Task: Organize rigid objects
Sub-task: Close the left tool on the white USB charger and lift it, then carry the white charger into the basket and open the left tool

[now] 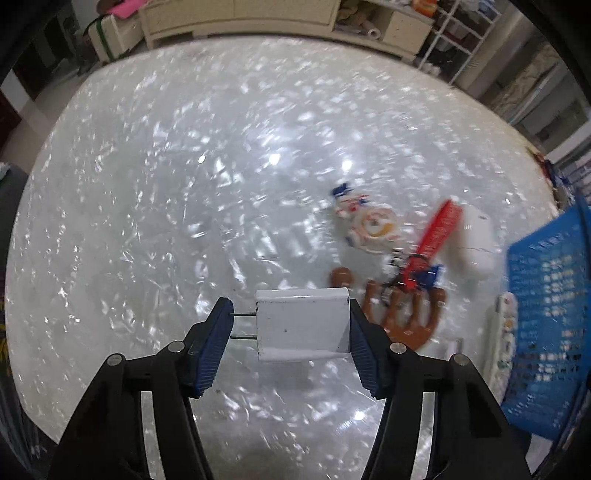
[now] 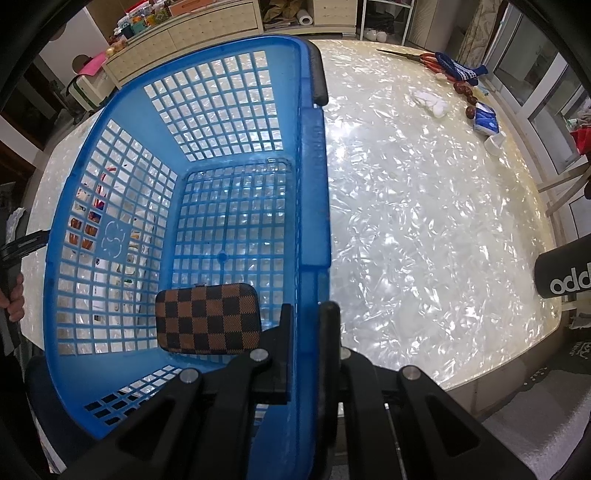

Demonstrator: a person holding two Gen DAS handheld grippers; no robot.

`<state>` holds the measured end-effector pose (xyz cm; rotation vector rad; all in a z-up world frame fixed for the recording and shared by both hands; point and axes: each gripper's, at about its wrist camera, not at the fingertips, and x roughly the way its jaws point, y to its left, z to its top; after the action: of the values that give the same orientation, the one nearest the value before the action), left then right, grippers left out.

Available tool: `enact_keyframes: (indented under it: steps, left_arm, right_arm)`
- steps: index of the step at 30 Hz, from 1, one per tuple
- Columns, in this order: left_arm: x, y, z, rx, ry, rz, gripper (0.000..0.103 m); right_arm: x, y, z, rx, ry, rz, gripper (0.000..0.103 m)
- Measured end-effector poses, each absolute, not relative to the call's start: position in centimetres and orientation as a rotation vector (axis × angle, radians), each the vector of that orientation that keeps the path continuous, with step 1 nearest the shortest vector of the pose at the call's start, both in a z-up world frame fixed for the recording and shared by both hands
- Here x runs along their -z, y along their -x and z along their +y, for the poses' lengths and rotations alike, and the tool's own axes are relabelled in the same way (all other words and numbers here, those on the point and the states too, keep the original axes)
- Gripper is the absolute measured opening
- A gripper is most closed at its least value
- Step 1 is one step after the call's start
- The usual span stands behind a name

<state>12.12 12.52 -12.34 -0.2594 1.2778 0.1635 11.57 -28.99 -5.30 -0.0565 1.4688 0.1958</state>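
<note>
My left gripper (image 1: pixel 291 325) is shut on a white plug charger (image 1: pixel 303 325), held above the pearly table with its two prongs pointing left. To the right lie a round white toy (image 1: pixel 369 225), a red strap with keys (image 1: pixel 432 240), a brown comb-like piece (image 1: pixel 406 314) and a white case (image 1: pixel 478 240). The blue basket (image 1: pixel 546 325) stands at the right. In the right wrist view my right gripper (image 2: pixel 310 317) is shut on the blue basket's right rim (image 2: pixel 314 221). A brown checkered case (image 2: pixel 208 319) lies inside the basket.
A remote-like white strip (image 1: pixel 504 332) lies beside the basket. Far right on the table are scissors (image 2: pixel 417 57), a blue cloth (image 2: pixel 461 70), white bits (image 2: pixel 430 99), a blue packet (image 2: pixel 485 122) and a black bottle (image 2: pixel 565 271). Cabinets (image 1: pixel 258 18) stand behind.
</note>
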Motion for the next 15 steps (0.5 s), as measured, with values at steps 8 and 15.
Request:
enact_keyframes:
  steps: [8, 15]
  left_arm:
    - [5.0, -9.5, 8.9, -0.092, 0.211, 1.139, 0.064]
    - [-0.9, -7.9, 2.5, 0.084, 0.123, 1.040, 0.064]
  right_arm:
    - [5.0, -11.4, -29.0, -0.194, 0.049, 1.469, 0.005]
    - [5.2, -11.6, -29.2, -0.211, 0.042, 1.457, 0.005]
